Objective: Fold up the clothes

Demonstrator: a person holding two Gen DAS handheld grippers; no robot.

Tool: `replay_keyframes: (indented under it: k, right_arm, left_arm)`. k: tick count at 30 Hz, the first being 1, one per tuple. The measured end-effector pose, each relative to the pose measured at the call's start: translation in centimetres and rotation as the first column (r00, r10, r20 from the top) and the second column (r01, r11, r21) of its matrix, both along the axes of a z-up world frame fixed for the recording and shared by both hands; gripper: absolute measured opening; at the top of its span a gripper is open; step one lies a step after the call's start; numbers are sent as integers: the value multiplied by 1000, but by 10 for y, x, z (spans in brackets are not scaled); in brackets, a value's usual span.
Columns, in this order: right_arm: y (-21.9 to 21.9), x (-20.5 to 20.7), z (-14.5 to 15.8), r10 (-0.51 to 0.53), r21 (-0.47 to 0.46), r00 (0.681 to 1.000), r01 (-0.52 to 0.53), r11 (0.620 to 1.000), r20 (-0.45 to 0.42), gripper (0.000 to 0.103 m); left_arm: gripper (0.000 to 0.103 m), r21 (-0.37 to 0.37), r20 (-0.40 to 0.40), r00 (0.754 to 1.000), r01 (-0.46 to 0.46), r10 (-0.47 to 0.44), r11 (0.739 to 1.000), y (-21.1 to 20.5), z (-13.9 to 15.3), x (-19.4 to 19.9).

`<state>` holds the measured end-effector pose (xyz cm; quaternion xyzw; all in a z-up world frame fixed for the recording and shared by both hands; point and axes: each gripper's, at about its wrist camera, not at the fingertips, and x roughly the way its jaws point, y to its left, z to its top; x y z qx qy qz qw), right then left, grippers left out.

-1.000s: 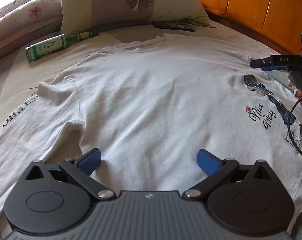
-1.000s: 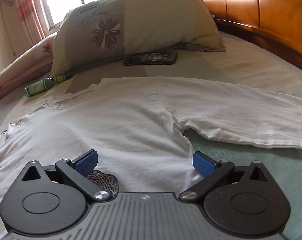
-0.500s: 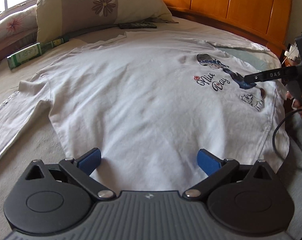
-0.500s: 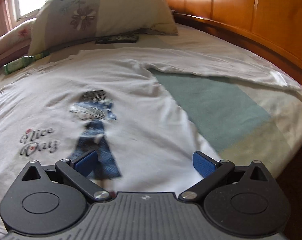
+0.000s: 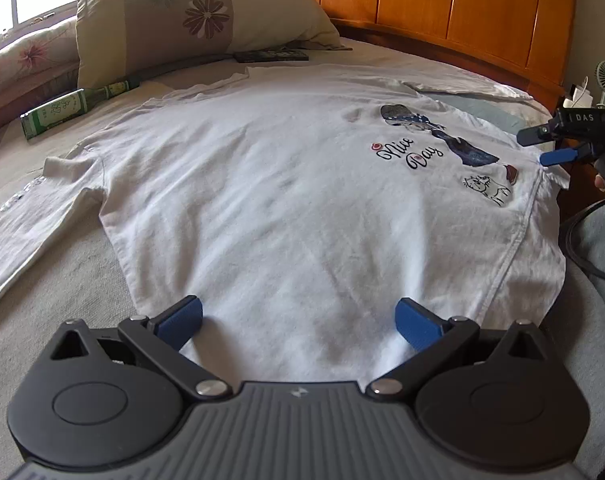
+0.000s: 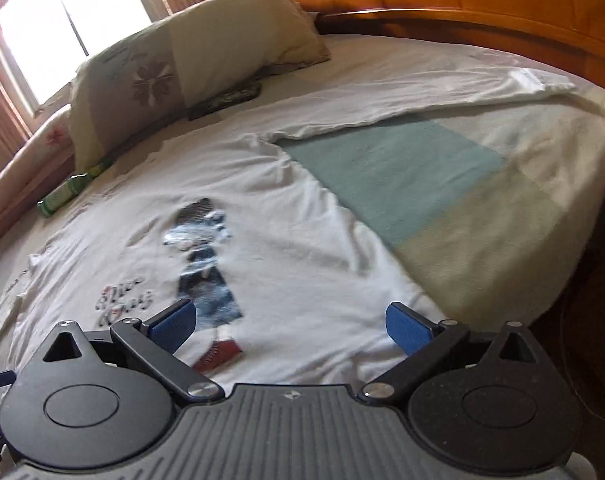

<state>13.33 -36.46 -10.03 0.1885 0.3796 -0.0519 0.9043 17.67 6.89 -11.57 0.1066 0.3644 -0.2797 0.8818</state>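
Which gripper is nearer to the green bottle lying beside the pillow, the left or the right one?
Left, as far as these views show. The left gripper is over the shirt's hem on the green bottle's side; the right gripper is at the opposite edge, by the print.

The bed (image 5: 62, 280) carries a spread white shirt (image 5: 282, 200), a floral pillow (image 5: 190, 12), a green bottle (image 5: 70, 108) (lying sideways) and a dark flat case (image 5: 270, 55).
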Motion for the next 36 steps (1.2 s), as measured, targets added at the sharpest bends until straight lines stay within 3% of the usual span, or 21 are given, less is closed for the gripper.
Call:
replay_keyframes:
  k: [5, 8, 12, 14, 20, 23, 26, 29, 32, 36]
  right_arm:
    - [-11, -16, 8, 12, 36, 998, -14, 999, 55, 103]
    - [-5, -11, -1, 21, 31, 999, -21, 999, 32, 103]
    - [-19, -19, -19, -103, 0, 993, 103, 995, -60, 103]
    - [-25, -28, -13, -113, 10, 993, 113, 994, -25, 103]
    - [15, -9, 15, 75, -77, 990, -66, 995, 120, 103]
    - [28, 6, 3, 72, -93, 992, -63, 994, 106, 103]
    - [28, 6, -8, 41, -68, 997, -36, 997, 69, 103]
    - [38, 1, -3, 74, -112, 995, -66, 992, 73, 103]
    - [60, 2, 7, 163, -146, 979, -145, 979, 120, 103]
    - [93, 9, -2, 261, -184, 961, -241, 953, 93, 103]
  left_arm:
    - [102, -26, 7, 1000, -6, 7, 1000, -7, 8, 1]
    - [102, -28, -1, 1000, -24, 24, 999, -4, 9, 2]
    - [102, -29, -11, 999, -47, 46, 998, 0, 10, 2]
    - [102, -30, -16, 998, -58, 58, 998, 2, 10, 2]
    - [102, -63, -17, 997, -81, 80, 995, 3, 16, 6]
    - [102, -73, -58, 996, -69, 65, 995, -3, 11, 8]
    - [102, -7, -62, 995, -73, 72, 997, 0, 4, -3]
    - [102, 63, -24, 999, -25, 27, 998, 8, 6, -23]
    - [102, 39, 16, 1000, 5, -6, 999, 3, 13, -22]
    - [102, -8, 72, 996, 45, -44, 999, -5, 24, -18]
